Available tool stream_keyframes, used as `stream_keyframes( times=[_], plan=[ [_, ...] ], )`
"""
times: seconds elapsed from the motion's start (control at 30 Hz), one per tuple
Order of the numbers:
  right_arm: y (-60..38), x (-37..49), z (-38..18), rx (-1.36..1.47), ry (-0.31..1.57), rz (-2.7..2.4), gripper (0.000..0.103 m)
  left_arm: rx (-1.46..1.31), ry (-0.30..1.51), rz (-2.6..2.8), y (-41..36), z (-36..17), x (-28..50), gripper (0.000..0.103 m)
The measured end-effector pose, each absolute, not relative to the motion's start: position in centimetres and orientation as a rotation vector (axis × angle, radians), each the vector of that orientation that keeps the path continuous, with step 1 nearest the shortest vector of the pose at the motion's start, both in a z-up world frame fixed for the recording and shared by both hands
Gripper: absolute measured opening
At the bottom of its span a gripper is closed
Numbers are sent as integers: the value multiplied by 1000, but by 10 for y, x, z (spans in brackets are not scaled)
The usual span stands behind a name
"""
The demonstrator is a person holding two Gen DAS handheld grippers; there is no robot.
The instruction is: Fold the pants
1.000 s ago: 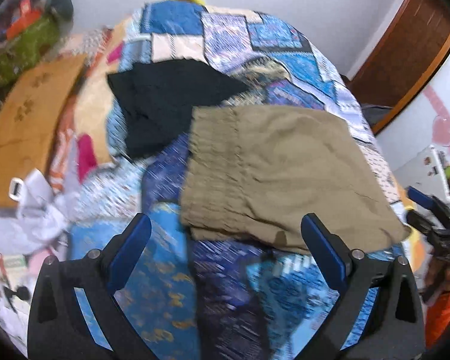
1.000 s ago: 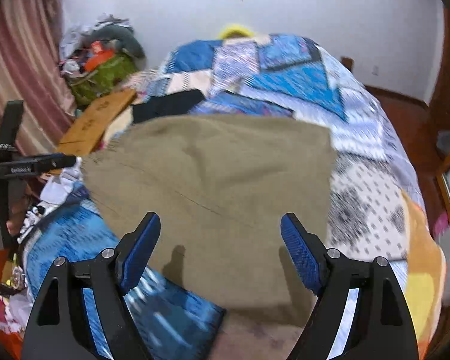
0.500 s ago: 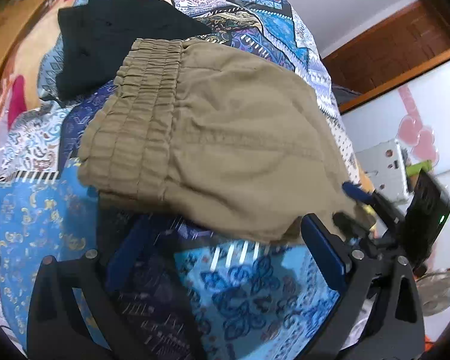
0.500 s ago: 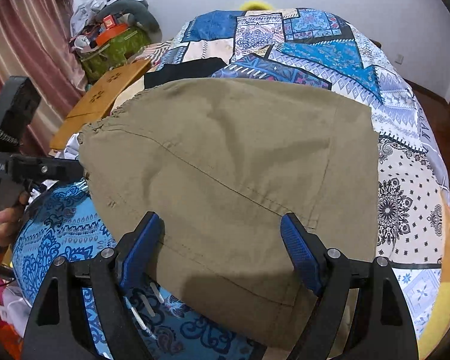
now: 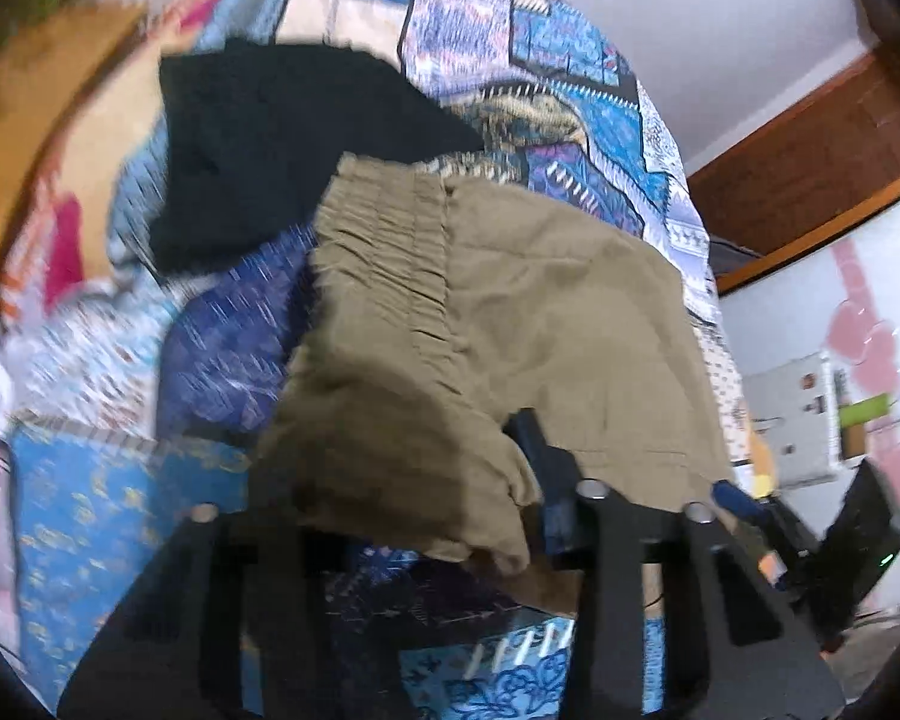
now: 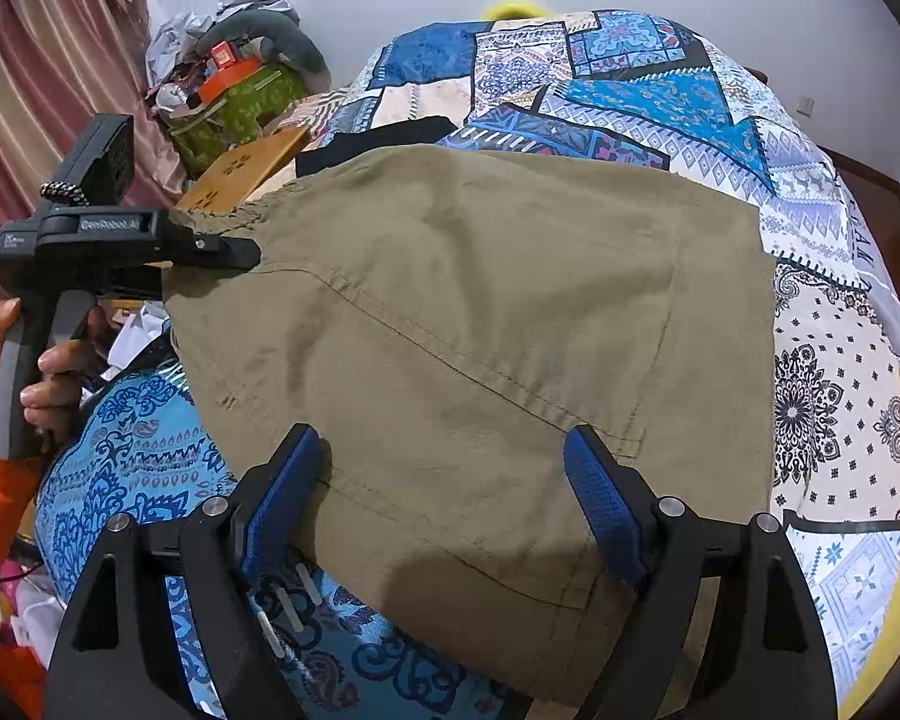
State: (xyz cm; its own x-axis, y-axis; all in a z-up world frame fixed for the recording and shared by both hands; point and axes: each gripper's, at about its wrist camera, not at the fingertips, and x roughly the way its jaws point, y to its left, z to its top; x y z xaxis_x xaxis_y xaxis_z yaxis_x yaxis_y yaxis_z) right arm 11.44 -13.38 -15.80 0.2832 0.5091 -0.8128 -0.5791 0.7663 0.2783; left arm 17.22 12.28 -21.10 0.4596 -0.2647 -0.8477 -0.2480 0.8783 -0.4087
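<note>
In the right wrist view, the left tongs (image 6: 234,252) at the far left are clamped on the waistband corner of the khaki pants (image 6: 480,348), which lie folded across the patchwork bed (image 6: 828,372). The right tongs (image 6: 444,498) stand apart over the near hem.

Pants (image 6: 480,330) on bed (image 6: 828,360)
</note>
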Motion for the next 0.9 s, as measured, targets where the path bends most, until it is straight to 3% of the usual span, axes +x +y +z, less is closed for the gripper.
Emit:
stream_keyframes(
  times=[0.47,0.67,0.9],
  plan=[
    [-179,103,-144,-35,1019,605,78,224,643,383,67,-103,113,31],
    [-188,99,-150,-14,1029,591,78,292,595,287,29,-92,119,28],
    [-191,100,-154,27,1033,601,78,210,667,-3,-14,-86,138,25]
  ],
)
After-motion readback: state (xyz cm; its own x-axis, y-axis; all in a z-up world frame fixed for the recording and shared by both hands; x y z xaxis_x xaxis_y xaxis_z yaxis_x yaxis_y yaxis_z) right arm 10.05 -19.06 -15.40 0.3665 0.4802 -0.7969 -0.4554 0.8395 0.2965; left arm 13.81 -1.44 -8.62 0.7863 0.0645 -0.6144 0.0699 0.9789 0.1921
